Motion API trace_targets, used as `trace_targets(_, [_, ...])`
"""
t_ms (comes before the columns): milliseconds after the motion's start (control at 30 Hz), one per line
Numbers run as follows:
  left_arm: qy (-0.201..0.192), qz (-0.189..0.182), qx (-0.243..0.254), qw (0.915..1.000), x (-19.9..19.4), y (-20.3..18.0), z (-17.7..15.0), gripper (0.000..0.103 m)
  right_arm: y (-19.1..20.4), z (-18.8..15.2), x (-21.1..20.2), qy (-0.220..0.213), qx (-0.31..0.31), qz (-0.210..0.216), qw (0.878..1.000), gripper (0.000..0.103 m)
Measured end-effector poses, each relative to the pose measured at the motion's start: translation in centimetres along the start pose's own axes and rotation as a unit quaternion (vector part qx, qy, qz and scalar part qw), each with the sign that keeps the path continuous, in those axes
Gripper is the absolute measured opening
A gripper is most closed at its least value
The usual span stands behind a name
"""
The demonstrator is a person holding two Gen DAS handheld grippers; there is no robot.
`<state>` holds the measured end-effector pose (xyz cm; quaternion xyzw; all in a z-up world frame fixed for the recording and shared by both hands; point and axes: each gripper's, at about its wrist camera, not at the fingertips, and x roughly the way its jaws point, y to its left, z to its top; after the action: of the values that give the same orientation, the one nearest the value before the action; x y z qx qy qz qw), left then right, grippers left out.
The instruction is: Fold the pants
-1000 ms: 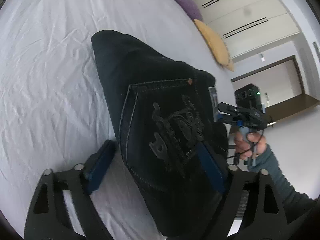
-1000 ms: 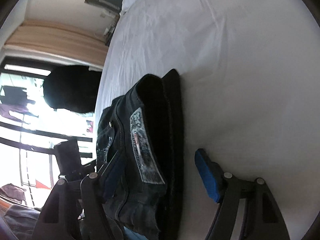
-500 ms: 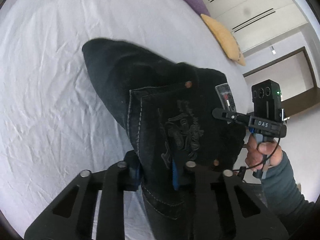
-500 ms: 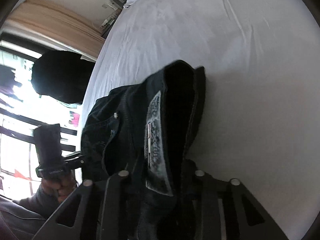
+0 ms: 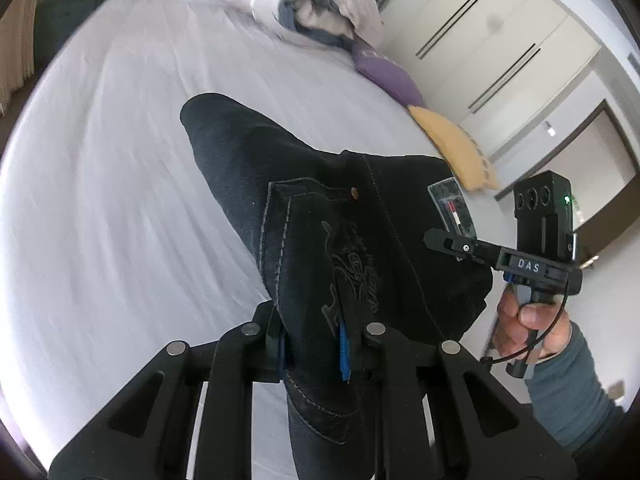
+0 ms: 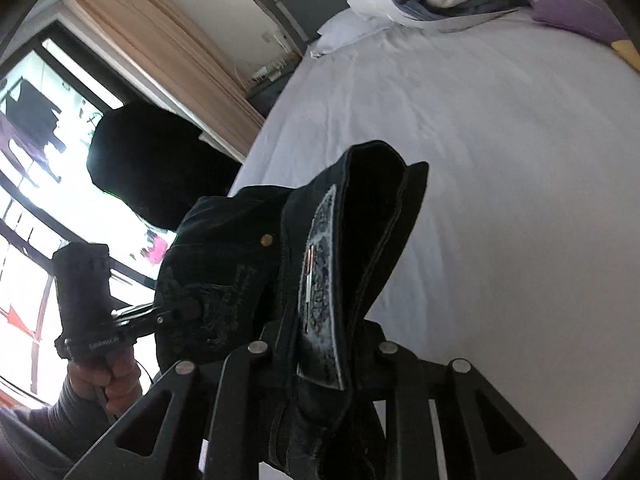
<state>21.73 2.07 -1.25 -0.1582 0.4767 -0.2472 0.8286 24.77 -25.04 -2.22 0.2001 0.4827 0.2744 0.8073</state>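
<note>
Above bed (image 5: 100, 184), pants (image 5: 320, 216) gripper-clamped.

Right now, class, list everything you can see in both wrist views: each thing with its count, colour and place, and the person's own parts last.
pants: one, black, held up over the bed by both tongs
bed: one, white sheet, under the pants
bedding: one rolled pile, white and blue, at the bed's far end
cushions: two, purple and yellow, bed's right edge
wardrobe: one, cream, right wall
curtain: one, beige, by the window
left tongs: shut on pants
right tongs: shut on pants
</note>
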Motion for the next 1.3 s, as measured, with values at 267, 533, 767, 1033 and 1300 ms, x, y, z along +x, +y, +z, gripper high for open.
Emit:
trace_targets(267, [0.003, 0.032, -0.038, 0.9988, 2.2, 9.3, 4.8, 0.016, -1.3, 5.9, 8.6, 0.017, 0.014, 0.016, 1.000, 0.022])
trace_targets(533, [0.030, 0.051, -0.084, 0.9947, 6.5, 16.7, 2.4, 0.037, -6.1, 5.0, 15.0, 0.056, 0.080, 0.035, 0.995, 0.040])
trace_targets(767, [-0.017, 0.117, -0.036, 0.9924, 5.2, 14.9, 1.7, 0.053, -6.8, 3.2, 12.7, 0.015, 0.120, 0.065, 0.990, 0.076])
trace_targets(1033, [-0.207, 0.275, 0.019, 0.9387, -5.5, 6.2, -1.2, 0.096, -1.2, -1.5, 3.7, -0.064, 0.052, -0.084, 0.993, 0.089])
trace_targets(1300, [-0.401, 0.391, 0.095, 0.8230, -16.7, -6.6, -7.8, 0.103, 8.4, -6.6, -6.4, -0.200, -0.045, -0.191, 0.960, 0.103])
